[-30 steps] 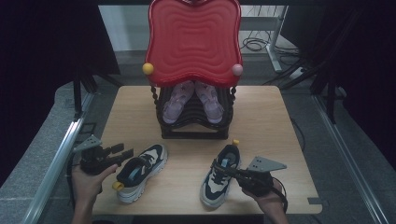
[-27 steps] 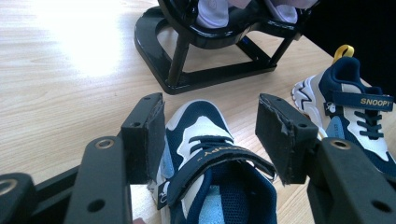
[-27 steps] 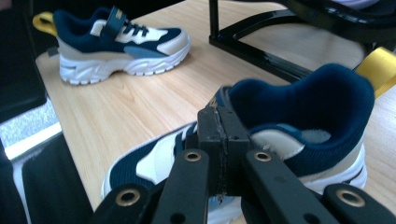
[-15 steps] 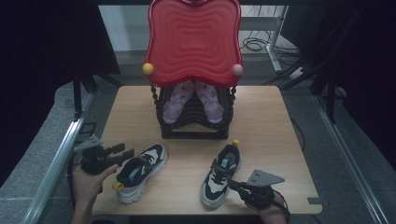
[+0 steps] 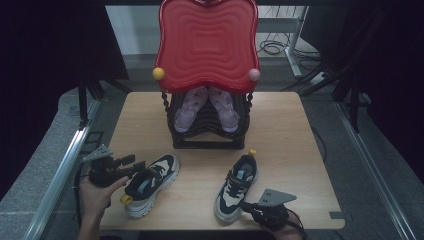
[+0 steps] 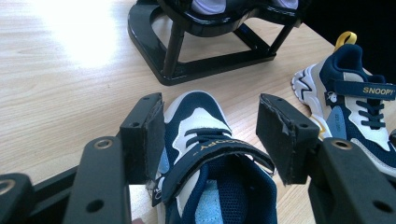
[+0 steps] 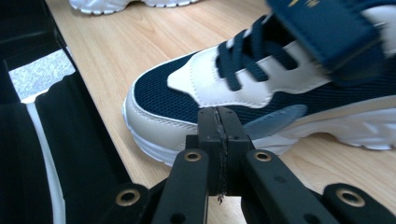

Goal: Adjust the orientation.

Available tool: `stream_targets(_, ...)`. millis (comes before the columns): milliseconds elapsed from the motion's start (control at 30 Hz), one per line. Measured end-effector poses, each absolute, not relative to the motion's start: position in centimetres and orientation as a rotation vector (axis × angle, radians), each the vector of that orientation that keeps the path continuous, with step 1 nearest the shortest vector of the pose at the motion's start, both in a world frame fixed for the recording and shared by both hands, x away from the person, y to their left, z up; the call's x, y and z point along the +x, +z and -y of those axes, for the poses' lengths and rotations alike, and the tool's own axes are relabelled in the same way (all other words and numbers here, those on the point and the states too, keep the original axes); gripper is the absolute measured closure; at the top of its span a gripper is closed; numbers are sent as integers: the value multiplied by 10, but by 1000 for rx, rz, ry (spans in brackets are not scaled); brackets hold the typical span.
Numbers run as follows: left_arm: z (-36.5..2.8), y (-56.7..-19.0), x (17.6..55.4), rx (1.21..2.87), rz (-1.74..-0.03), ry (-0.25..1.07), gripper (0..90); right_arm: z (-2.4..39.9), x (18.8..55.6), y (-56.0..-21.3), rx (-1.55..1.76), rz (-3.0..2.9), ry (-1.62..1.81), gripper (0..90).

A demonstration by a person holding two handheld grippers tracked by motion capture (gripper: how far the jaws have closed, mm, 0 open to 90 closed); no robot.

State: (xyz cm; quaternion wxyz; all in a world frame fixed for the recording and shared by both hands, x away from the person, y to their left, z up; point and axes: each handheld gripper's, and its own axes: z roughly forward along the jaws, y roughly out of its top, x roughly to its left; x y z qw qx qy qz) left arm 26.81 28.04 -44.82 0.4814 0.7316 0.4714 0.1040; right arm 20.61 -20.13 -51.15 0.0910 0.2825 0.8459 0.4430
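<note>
– Where are the shoes?
– Both on the worktop [image 5: 295, 150], in front of the rack [image 5: 207, 132]. The left gripper [image 6: 210, 135] stands wide, pads either side of the left shoe [image 6: 210, 186], not pressing.
– And the right gripper [image 7: 218, 122]?
– Pads pressed together, empty, beside the toe of the right shoe [image 7: 261, 88].

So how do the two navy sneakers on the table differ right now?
The left sneaker sits between the left gripper's open fingers, its toe angled toward the rack. The right sneaker is ungripped; the right gripper, fingers shut, is at its toe side. Both are upright, navy and cream with yellow heel loops.
</note>
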Motion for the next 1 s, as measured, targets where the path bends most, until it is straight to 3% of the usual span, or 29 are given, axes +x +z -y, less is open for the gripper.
stream_targets(1000,-281,-448,268,1786,-1155,243,420,186,206,-518,797,-2539,1302,895)
